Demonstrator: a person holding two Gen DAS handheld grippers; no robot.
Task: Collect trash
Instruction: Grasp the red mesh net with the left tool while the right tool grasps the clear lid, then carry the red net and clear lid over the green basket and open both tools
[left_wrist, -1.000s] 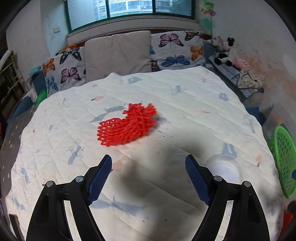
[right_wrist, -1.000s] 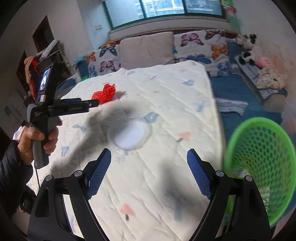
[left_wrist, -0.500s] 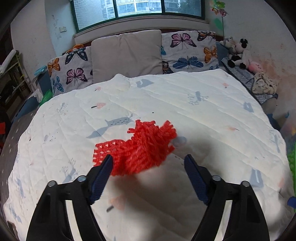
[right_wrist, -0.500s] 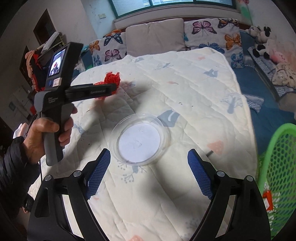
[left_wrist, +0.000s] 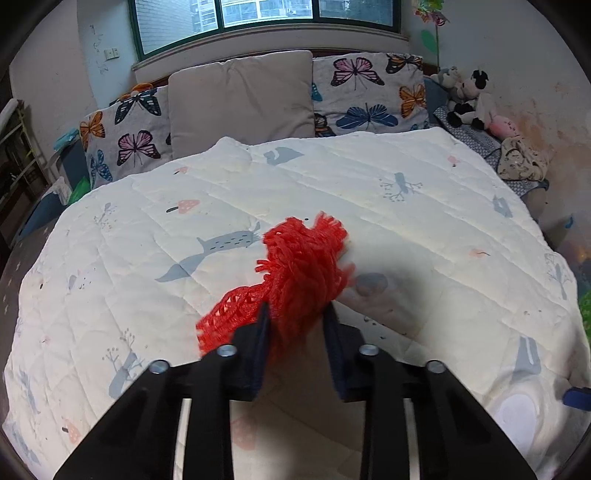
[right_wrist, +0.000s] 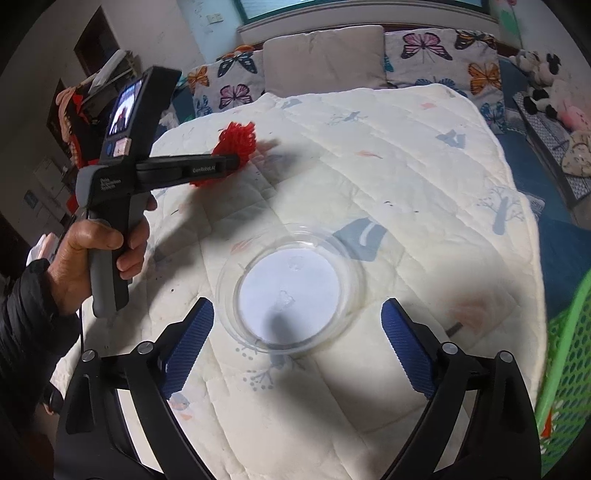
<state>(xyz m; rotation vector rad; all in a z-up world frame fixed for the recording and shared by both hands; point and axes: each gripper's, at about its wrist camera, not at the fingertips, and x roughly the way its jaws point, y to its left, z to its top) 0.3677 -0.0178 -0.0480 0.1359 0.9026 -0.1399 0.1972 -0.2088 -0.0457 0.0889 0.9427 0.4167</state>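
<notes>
My left gripper jaws are closing, pinching the red mesh net on the quilt; loose mesh may slip. My right gripper jaws are opening around the clear plastic lid, untouched. The green basket is cut off.

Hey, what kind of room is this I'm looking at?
Most likely a bedroom: a bed under a quilt, pillows at its head below a window, and stuffed toys alongside.
</notes>
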